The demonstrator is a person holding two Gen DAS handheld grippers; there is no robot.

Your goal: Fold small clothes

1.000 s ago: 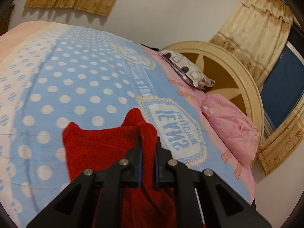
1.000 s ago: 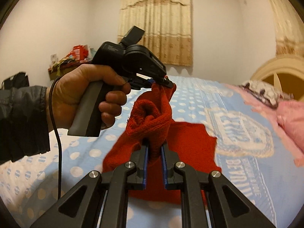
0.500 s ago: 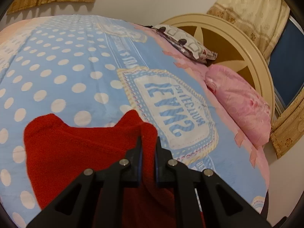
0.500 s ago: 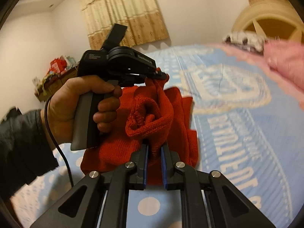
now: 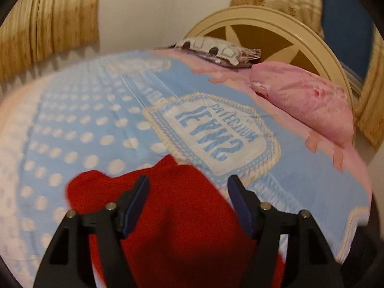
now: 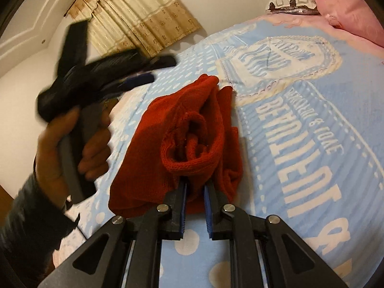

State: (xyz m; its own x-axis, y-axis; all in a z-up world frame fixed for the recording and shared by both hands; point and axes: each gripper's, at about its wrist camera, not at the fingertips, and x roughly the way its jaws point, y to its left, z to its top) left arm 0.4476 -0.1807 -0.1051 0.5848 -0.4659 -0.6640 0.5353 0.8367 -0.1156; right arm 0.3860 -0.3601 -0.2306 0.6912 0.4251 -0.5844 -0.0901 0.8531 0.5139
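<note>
**Mia:** Where is the red sweater (image 6: pixel 192 141)?

**Ben:** It lies in a bunched heap on the blue spotted blanket (image 6: pixel 312 144), on the bed. One rolled knit edge sticks up near the front.

**Mia:** Who has hold of it?

**Ben:** The right gripper (image 6: pixel 195 187) has that rolled edge between its two fingers. The jaws are only a little apart and are opening, and the knit looks pinched in the narrow gap.

**Mia:** And the other one?

**Ben:** The left gripper (image 5: pixel 188 187) has its jaws far apart, and they are opening wider. The sweater (image 5: pixel 172 216) shows between and under the fingers, but the pads do not press on it. From the right side you see this gripper (image 6: pixel 153 70) up in the air, clear of the red heap (it is very blurry there). A hand (image 6: pixel 72 148) with a dark sleeve (image 6: pixel 31 228) holds its handle.

**Mia:** What else is around?

**Ben:** A pink pillow (image 5: pixel 304 100) and a patterned pillow (image 5: pixel 216 51) lie at the head of the bed, by a round cream headboard (image 5: pixel 312 38). Tan curtains (image 6: pixel 139 21) hang on the wall.
</note>
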